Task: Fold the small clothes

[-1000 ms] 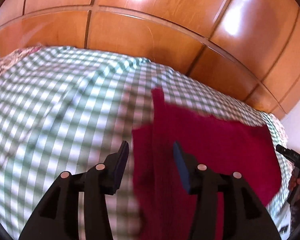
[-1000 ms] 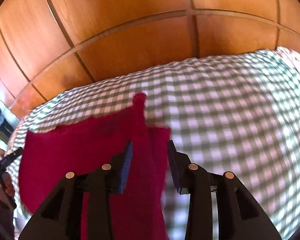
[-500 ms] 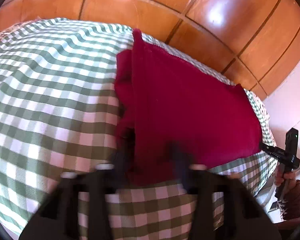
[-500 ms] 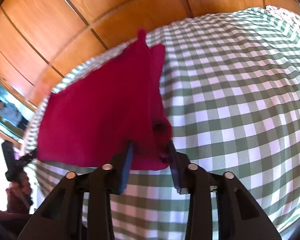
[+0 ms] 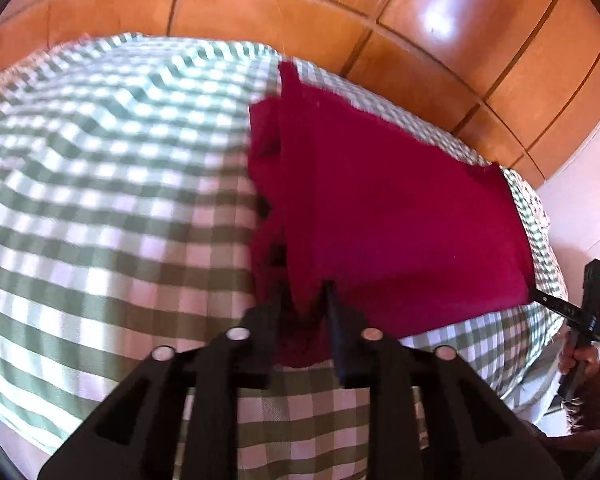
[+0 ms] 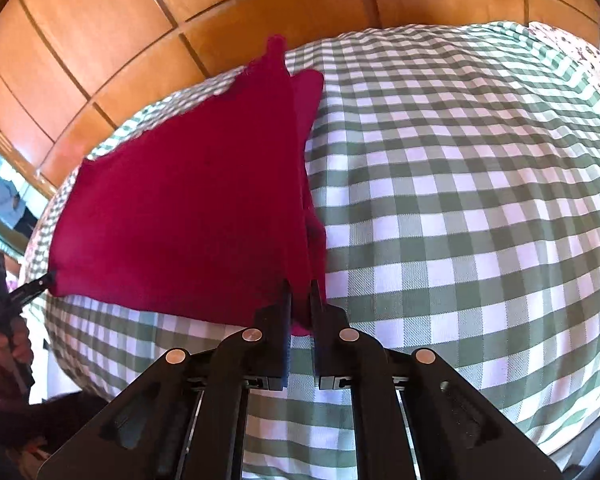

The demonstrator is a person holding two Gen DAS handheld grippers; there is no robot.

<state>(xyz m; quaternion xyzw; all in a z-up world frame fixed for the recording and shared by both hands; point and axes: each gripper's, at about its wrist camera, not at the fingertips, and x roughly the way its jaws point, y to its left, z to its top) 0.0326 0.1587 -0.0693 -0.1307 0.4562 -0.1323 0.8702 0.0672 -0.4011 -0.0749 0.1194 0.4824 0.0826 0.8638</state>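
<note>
A dark red cloth (image 5: pixel 400 208) lies spread on a green-and-white checked bed cover (image 5: pixel 100 200), with a folded strip along one side. My left gripper (image 5: pixel 305 300) has the cloth's near corner bunched between its pads, and its jaws are opening slightly. In the right wrist view the same red cloth (image 6: pixel 188 208) stretches leftward, and my right gripper (image 6: pixel 300 300) is shut on its other near corner. Each gripper also shows at the other view's edge: the right gripper (image 5: pixel 540 298) and the left gripper (image 6: pixel 46 280), each at a cloth corner.
A glossy wooden panelled wall (image 5: pixel 300 8) rises behind the bed. The checked cover (image 6: pixel 460 200) extends wide beside the cloth. A hand (image 5: pixel 584 364) holds the right gripper past the bed's edge. A mirror strip (image 6: pixel 0 200) at far left reflects a person.
Both grippers went from open above the cloth to closed on its near corners. Both hands moved toward the bed's near edge, so the cloth now lies farther out in both views.
</note>
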